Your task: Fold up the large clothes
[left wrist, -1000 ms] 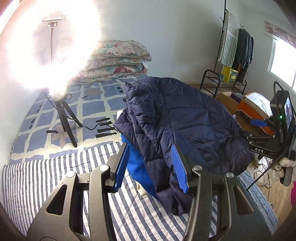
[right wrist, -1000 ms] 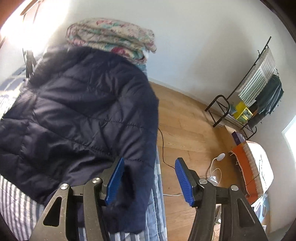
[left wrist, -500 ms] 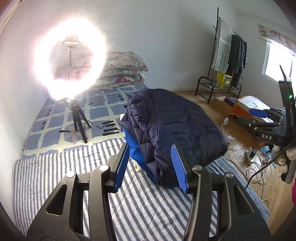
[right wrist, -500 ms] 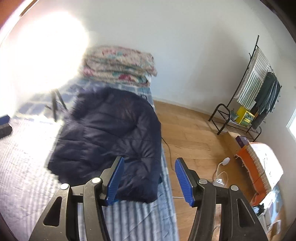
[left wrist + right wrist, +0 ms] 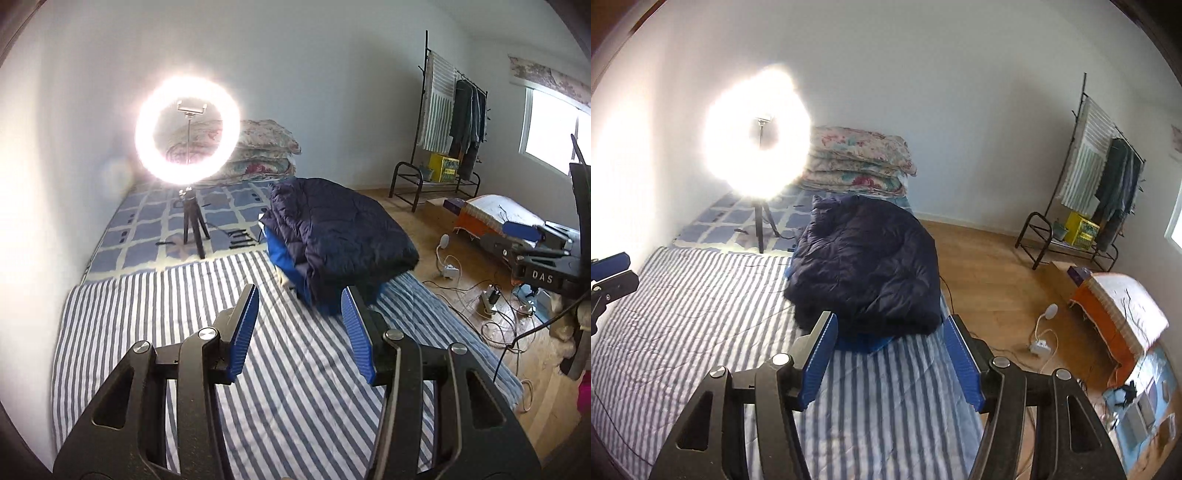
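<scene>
A dark navy puffer jacket with a bright blue lining lies folded in a heap on the striped mattress, near its right edge. It fills the middle of the right wrist view as the puffer jacket. My left gripper is open, well back from the jacket, with nothing between its blue pads. My right gripper is also back from the jacket, its jaws opening, and nothing is between them. The right gripper shows at the right edge of the left wrist view.
A lit ring light on a tripod stands on the blue checked bedding behind the mattress. Folded floral quilts are stacked against the wall. Cables and a power strip lie on the wooden floor, with a clothes rack beyond.
Both grippers have pulled back and up from the jacket, which now lies released on the mattress and looks much smaller. The right jaws stand slightly wider.
</scene>
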